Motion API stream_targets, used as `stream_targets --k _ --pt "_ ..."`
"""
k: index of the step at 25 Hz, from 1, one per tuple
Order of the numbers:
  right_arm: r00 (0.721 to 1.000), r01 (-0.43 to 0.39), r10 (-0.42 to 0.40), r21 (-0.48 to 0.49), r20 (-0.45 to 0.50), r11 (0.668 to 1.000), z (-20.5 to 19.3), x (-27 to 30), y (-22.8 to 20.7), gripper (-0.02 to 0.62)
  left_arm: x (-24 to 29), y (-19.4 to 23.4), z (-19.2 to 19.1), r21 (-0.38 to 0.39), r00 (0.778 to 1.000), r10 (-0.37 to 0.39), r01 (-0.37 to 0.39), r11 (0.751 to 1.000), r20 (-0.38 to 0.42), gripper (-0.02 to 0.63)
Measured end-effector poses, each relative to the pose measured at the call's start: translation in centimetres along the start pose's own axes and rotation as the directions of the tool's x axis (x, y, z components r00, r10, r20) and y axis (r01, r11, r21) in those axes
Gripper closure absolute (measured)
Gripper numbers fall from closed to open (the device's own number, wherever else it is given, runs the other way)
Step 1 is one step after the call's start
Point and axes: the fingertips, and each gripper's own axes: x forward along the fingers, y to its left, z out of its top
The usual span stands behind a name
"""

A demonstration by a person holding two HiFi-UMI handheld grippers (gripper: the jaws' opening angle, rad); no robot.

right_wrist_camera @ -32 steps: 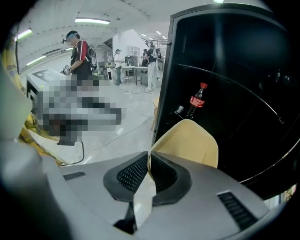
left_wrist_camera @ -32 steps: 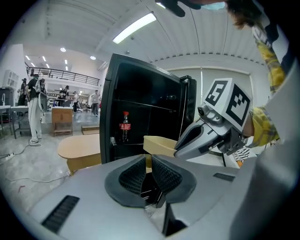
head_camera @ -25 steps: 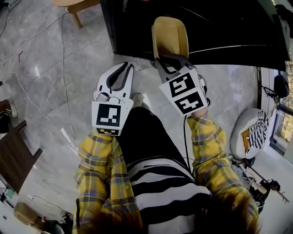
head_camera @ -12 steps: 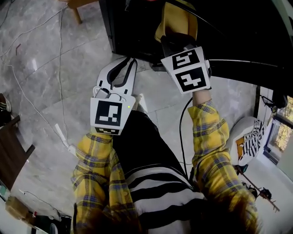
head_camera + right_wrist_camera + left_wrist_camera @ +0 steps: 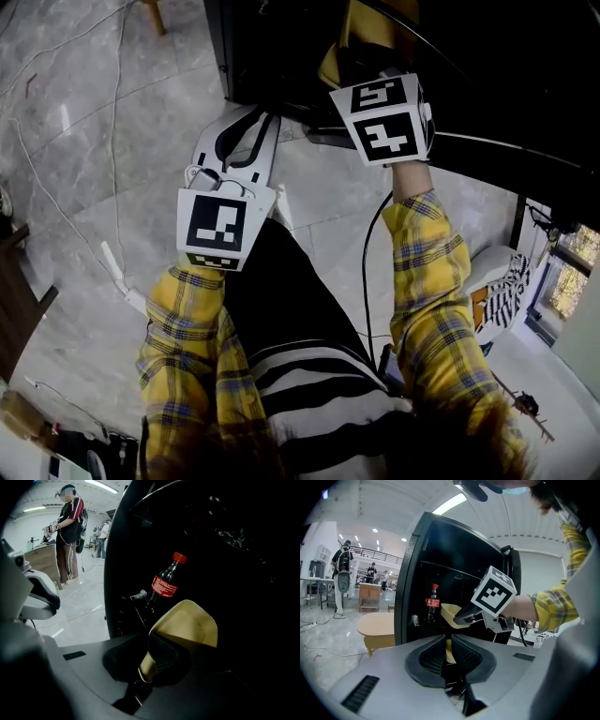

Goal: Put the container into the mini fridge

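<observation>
1. Grey stone floor (image 5: 75,197) lies under the person, and a thin white cable (image 5: 114,141) runs across it.
2. A black fridge (image 5: 525,75) stands open in front. It is very dark inside.
3. The right gripper (image 5: 150,660) reaches into the mouth of the fridge. In the head view its marker cube sits right at the fridge's edge.
4. Its fingers (image 5: 171,658) pinch the near rim of the container (image 5: 192,623), one finger on each side of the rim.
5. The container is yellow-tan. It sticks out past the fingertips, up and forward, with its far end inside the dark fridge. I cannot tell if it rests on a shelf.
6. A bottle (image 5: 164,585) with a red cap and a red label is inside the fridge. It is near the container, to its left in the right gripper view.
7. The left gripper (image 5: 246,141) is outside the fridge, lower than the right one and to its left, over the floor.
8. Its fingers (image 5: 468,656) are pressed close, with only a thin slit between them. Nothing is held there.
9. In the left gripper view the container shows above those fingers, well apart from them, in front of the fridge's dark inside.
</observation>
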Motion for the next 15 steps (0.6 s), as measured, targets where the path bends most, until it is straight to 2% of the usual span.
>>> stream_targets --k 15 --pt "0.995 0.090 -0.088 -0.041 0.041 0.995 0.6 1.7 -1.5 0.551 1.1 0.3 0.4 0.010 0.999 -0.003 0.002 1.000 0.033 0.557"
